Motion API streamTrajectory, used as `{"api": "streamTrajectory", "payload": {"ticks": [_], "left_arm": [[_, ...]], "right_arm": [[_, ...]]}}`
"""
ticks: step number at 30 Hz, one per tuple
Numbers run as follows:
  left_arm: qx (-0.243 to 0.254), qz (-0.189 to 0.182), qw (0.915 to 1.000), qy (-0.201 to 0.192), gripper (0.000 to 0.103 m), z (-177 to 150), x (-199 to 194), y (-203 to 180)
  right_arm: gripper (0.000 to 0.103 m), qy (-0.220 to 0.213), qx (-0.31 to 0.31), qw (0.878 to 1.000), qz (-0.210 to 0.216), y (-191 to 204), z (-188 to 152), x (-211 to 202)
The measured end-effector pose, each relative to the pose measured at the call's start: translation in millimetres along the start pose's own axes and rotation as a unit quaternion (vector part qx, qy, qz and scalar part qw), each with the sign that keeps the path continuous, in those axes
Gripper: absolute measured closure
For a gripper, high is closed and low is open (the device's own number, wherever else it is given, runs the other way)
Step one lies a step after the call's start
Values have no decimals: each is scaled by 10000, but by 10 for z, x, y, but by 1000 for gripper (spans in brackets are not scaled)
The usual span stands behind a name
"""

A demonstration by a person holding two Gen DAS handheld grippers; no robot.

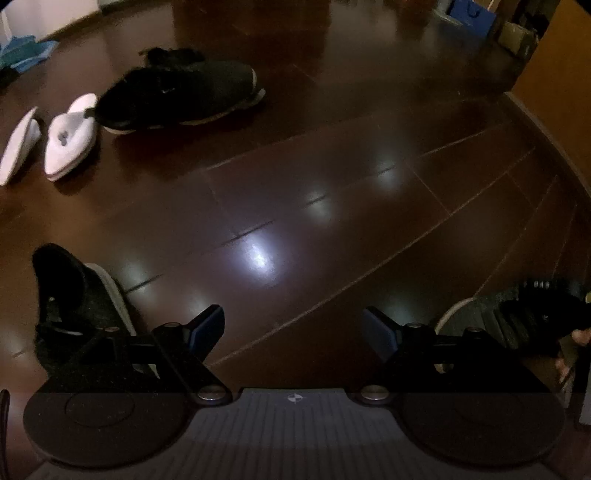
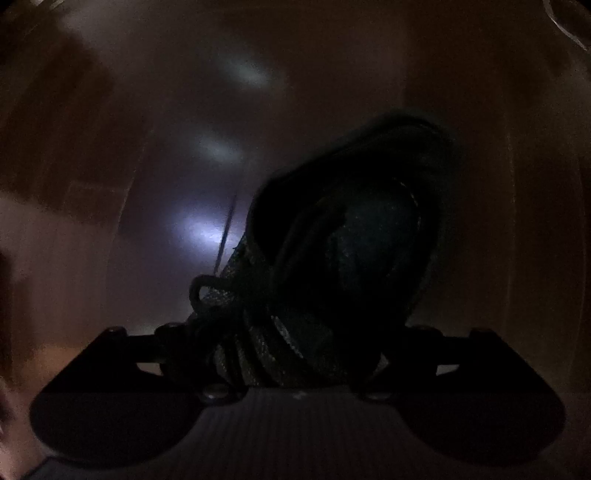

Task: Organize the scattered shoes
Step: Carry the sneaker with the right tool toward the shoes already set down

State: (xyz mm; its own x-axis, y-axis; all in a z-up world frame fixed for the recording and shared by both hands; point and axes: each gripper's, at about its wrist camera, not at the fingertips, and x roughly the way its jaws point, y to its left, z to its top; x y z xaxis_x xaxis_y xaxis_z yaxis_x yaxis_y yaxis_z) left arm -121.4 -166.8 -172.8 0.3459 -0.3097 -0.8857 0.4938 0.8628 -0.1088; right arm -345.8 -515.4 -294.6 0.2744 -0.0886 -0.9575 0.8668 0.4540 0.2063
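Four dark sneakers and two white slippers could be counted on the dark wooden floor [image 1: 332,155]. In the left wrist view, one black sneaker [image 1: 184,96] with a pale sole lay far off at the upper left, a second dark shoe [image 1: 173,55] half hidden behind it, and the pair of white slippers, one [image 1: 70,144] touching the sneaker's toe end and the other [image 1: 18,147] just beside it, cut by the frame's left edge. A third dark sneaker [image 1: 77,310] stood close at the lower left, behind the left gripper [image 1: 293,328], whose blue-padded fingers [image 1: 207,328] were spread wide with nothing between them. A broad stretch of bare, glossy boards lay open ahead of it, bounded on the right by a wooden wall [image 1: 554,66] and, far back, a blue box [image 1: 469,18]. The right gripper [image 2: 295,343] was clamped on the fourth sneaker [image 2: 332,266] at its laced part (its fingertips were hidden by the shoe), the shoe's opening facing the camera; the view was blurred.
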Motion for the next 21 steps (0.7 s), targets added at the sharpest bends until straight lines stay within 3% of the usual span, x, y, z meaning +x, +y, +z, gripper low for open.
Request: {"api": "streamTrajectory", "payload": {"ticks": [2, 5, 8, 10, 13, 16, 18, 21], "left_arm": [[-21, 39, 10000, -15, 17, 13, -41, 26], [-52, 82, 9999, -47, 17, 29, -96, 48], [-81, 102, 9999, -64, 17, 41, -156, 55], [-60, 111, 9999, -65, 17, 40, -175, 44], [-5, 122, 9999, -50, 17, 31, -181, 2], [68, 171, 9998, -16, 17, 21, -143, -42], [62, 199, 9998, 13, 16, 14, -117, -56], [1, 232, 9997, 65, 16, 3, -43, -55]], "right_arm": [[18, 18, -768, 9969, 136, 26, -10, -13], [18, 26, -1906, 9813, 255, 106, -56, -33], [18, -21, -3022, 9524, 408, 212, -107, -67], [18, -2, -3780, 9242, 545, 267, -154, -88], [17, 12, -4322, 8998, 589, 331, -178, -101], [12, -11, -4301, 9016, 469, 367, -134, -115], [3, -49, -4079, 9124, 327, 371, -132, -181], [0, -49, -3537, 9353, 27, 346, -196, -211]]}}
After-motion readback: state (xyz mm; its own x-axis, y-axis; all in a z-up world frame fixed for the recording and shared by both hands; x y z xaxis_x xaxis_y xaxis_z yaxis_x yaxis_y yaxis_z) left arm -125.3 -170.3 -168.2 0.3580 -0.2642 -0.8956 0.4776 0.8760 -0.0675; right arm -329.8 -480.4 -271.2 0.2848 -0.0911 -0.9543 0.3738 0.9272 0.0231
